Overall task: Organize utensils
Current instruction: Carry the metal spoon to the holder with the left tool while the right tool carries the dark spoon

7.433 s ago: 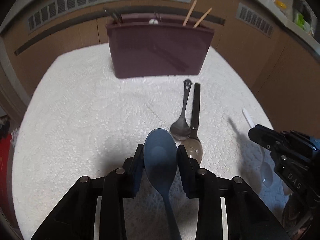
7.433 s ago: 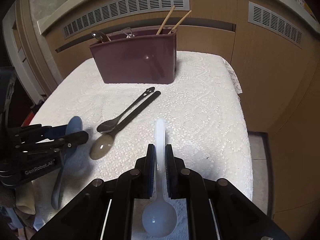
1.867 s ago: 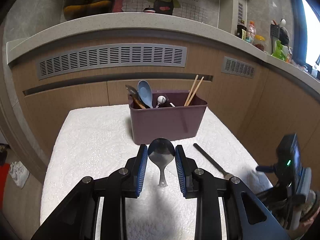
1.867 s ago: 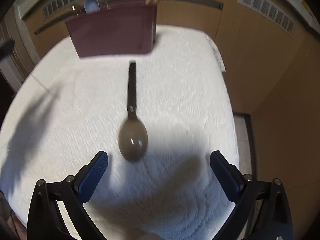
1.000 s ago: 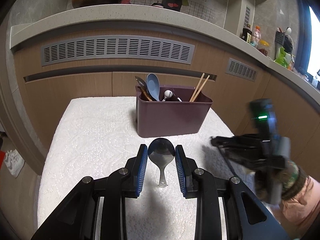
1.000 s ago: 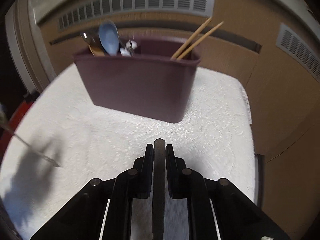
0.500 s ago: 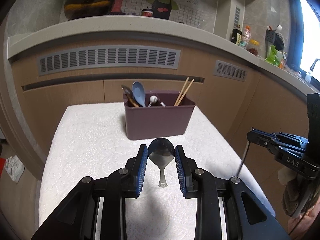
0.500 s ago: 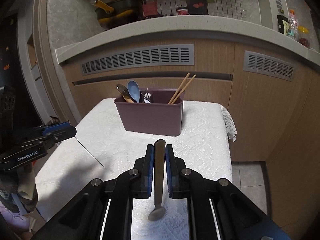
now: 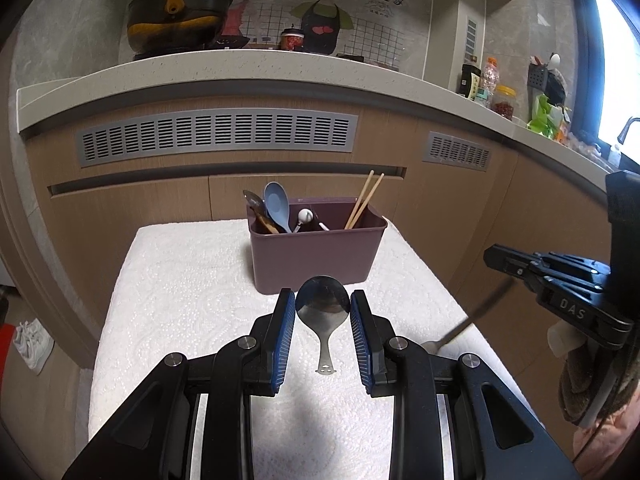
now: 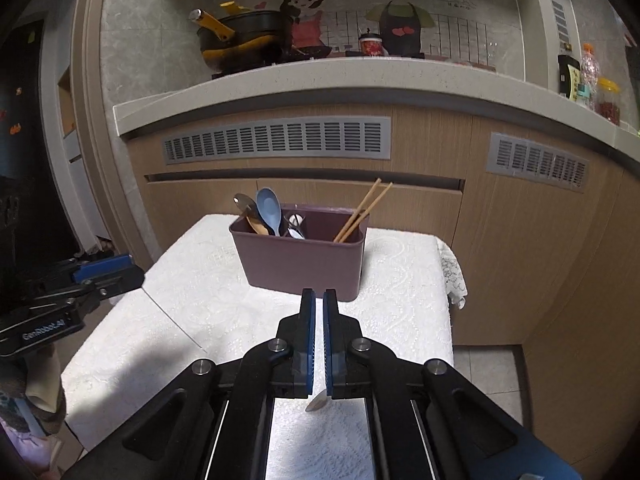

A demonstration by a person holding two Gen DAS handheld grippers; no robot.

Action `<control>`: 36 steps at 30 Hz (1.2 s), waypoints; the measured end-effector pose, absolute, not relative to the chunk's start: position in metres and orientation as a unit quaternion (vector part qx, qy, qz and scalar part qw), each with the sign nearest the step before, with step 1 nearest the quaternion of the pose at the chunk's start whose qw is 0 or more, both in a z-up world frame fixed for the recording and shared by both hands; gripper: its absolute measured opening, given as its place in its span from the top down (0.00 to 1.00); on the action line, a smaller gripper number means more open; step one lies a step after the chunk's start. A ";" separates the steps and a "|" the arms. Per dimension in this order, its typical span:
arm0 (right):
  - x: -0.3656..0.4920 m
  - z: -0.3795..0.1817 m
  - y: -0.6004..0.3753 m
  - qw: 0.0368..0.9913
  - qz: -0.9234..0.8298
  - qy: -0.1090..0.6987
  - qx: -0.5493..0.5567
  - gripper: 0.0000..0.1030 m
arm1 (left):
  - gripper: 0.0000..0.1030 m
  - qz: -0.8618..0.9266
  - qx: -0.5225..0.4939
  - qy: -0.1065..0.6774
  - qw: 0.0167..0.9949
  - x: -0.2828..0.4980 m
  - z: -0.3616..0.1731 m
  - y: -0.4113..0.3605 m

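A maroon utensil holder [image 9: 318, 252] stands at the far end of the white-clothed table [image 9: 180, 288]; it also shows in the right wrist view [image 10: 298, 252]. It holds a blue spoon [image 9: 277, 205], metal spoons and chopsticks [image 9: 364, 199]. My left gripper [image 9: 323, 312] is shut on the bowl of a metal spoon [image 9: 322, 309], handle hanging down, above the table. My right gripper [image 10: 319, 312] is shut on a black-handled spoon whose bowl [image 10: 317, 403] hangs below the fingers; in the left wrist view this spoon [image 9: 460, 330] slants down from the right gripper [image 9: 494, 260].
Wooden cabinet fronts with grey vents [image 9: 216, 136] stand right behind the table. A countertop above carries a black pot [image 9: 178, 20], bottles and jars [image 9: 486, 84]. The table's right edge drops to the floor [image 10: 480, 364].
Both grippers have lifted and pulled back slightly with their spoons. The black-handled spoon in my right gripper now hangs lower, its handle no longer showing between the fingers.
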State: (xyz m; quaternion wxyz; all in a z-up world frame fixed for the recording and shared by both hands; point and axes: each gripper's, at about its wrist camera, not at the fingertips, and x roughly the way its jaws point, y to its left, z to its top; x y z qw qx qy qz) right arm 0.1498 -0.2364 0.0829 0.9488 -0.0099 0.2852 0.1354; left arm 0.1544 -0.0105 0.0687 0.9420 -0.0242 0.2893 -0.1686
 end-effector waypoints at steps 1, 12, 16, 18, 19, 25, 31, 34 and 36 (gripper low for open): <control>0.152 0.079 -0.237 0.947 0.137 0.292 -0.008 0.97 | 0.72 -0.168 -0.026 0.291 0.941 0.154 0.068 -0.010; 0.149 0.016 -0.246 0.905 0.166 0.382 -0.085 0.14 | 0.72 -0.170 -0.031 0.308 0.935 0.160 0.056 -0.005; 0.157 -0.012 -0.252 0.879 0.163 0.428 -0.133 0.14 | 0.72 -0.172 -0.030 0.317 0.932 0.162 0.051 -0.006; 0.165 -0.022 -0.257 0.868 0.152 0.453 -0.133 0.14 | 0.72 -0.171 -0.029 0.321 0.931 0.164 0.049 -0.008; 0.168 -0.025 -0.259 0.863 0.152 0.462 -0.135 0.14 | 0.72 -0.170 -0.028 0.323 0.930 0.164 0.047 -0.008; 0.174 -0.050 -0.255 0.824 0.189 0.493 -0.203 0.08 | 0.72 -0.165 -0.025 0.335 0.928 0.168 0.042 -0.010; 0.187 -0.063 -0.265 0.807 0.200 0.542 -0.120 0.08 | 0.72 -0.160 -0.025 0.344 0.925 0.172 0.036 -0.009; 0.179 -0.056 -0.269 0.792 0.231 0.564 -0.022 0.06 | 0.72 -0.161 -0.025 0.345 0.924 0.174 0.035 -0.009; 0.171 -0.049 -0.265 0.773 0.279 0.569 0.023 0.09 | 0.72 -0.162 -0.026 0.345 0.924 0.174 0.035 -0.008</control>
